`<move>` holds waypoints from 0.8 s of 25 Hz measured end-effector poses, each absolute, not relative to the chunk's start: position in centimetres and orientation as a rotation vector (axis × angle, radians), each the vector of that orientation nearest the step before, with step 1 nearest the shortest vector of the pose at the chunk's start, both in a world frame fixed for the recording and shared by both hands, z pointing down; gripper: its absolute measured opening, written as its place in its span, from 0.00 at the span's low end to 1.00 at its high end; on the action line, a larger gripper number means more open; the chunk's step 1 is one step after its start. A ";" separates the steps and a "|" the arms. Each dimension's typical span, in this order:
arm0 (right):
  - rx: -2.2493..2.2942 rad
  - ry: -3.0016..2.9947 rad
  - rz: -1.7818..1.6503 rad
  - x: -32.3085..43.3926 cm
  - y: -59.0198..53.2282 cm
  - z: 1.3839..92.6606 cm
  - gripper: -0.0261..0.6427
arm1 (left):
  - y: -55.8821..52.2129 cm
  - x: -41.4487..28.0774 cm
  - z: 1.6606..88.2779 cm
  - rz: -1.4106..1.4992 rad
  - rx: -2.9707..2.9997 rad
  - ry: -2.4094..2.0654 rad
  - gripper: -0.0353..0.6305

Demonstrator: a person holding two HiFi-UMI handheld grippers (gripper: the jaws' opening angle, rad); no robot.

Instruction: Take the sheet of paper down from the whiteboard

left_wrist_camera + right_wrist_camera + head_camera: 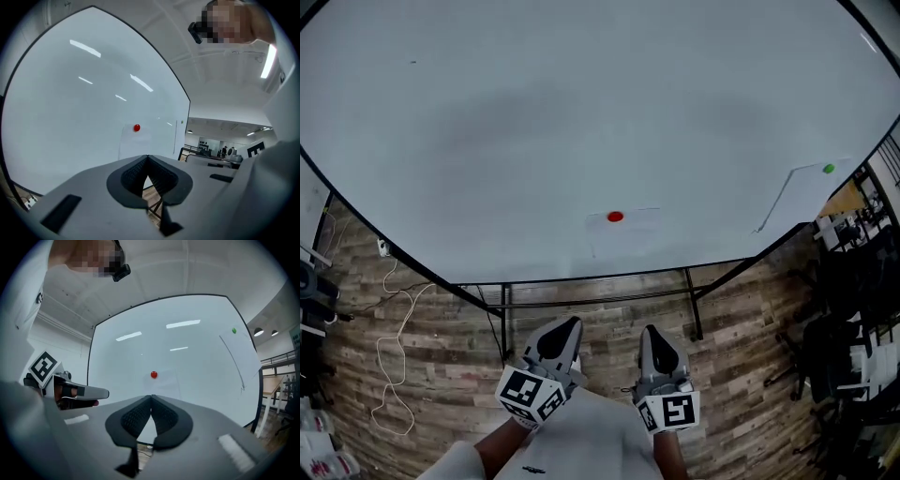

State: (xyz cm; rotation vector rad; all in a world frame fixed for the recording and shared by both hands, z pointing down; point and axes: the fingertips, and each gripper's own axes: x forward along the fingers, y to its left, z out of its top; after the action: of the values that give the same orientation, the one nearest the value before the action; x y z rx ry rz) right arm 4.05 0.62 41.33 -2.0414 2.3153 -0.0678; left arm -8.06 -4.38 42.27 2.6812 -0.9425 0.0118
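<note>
Fingers first: my left gripper (147,161) has its jaws pressed together, ribbed pads meeting tip to tip, nothing between them. My right gripper (151,400) is the same, closed and empty. Both sit low in front of me, side by side, pointing roughly level toward the whiteboard (534,122) and well short of it. The sheet of paper (625,234) lies flat near the board's bottom edge, almost straight ahead of the grippers, pinned at its top centre by a red magnet (615,217). A second sheet (811,192) hangs far to the right under a green magnet (828,169), its lower corner curling off the board. I take the red-magnet sheet as mine, though the task doesn't say which. Progress, as I judge it: nothing done, paper up, magnet on, no contact. Left to do: close the gap, open the jaws, deal with the magnet, peel the paper free. The board's stand (692,305) and wood-plank floor (441,328) lie between; a loose white cable (394,366) trails at left, out of the path
</note>
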 end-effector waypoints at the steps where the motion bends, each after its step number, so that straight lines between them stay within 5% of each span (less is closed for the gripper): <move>1: -2.053 2.308 -0.056 4.1 -0.3 41.2 0.04 | -5.4 -8.1 42.3 0.008 2.683 -0.934 0.06; 20: -1.976 2.389 -0.004 9.7 -5.1 39.3 0.04 | -9.1 -2.6 40.4 0.005 2.660 -0.972 0.06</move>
State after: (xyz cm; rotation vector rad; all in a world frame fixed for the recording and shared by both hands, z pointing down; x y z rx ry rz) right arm 9.67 -5.12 39.32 -1.9757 2.3891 -0.0038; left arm -2.58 -9.13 40.43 2.6605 -0.9720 0.0054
